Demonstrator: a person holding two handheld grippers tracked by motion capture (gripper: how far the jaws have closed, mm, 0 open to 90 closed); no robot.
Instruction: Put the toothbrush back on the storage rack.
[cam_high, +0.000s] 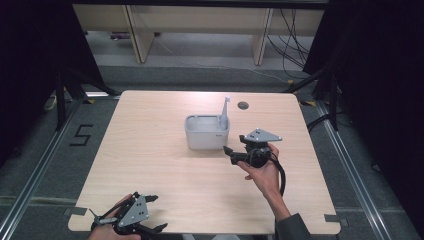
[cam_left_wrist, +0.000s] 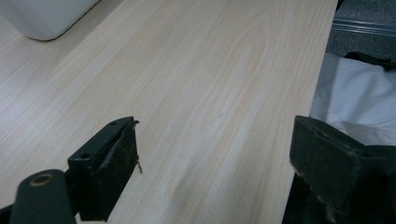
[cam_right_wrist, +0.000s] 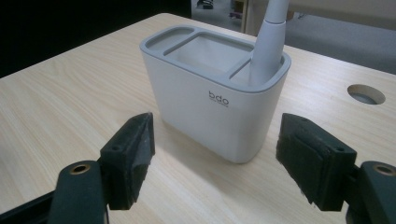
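Your right gripper (cam_right_wrist: 212, 161) hovers, jaws spread and empty, just near of the white holder (cam_right_wrist: 205, 100) at the table's (cam_high: 150, 165) middle, a toothbrush (cam_right_wrist: 270, 42) upright in its right compartment. Judged next: advance squarely and close. Your left gripper (cam_left_wrist: 215, 163) rests spread at the near edge. The brush's head is cut off.

The light wooden surface (cam_high: 160, 165) has a round cable hole (cam_high: 243, 105) near its far edge. A "5" (cam_high: 81, 135) is taped on the grey floor (cam_high: 50, 165) at left.
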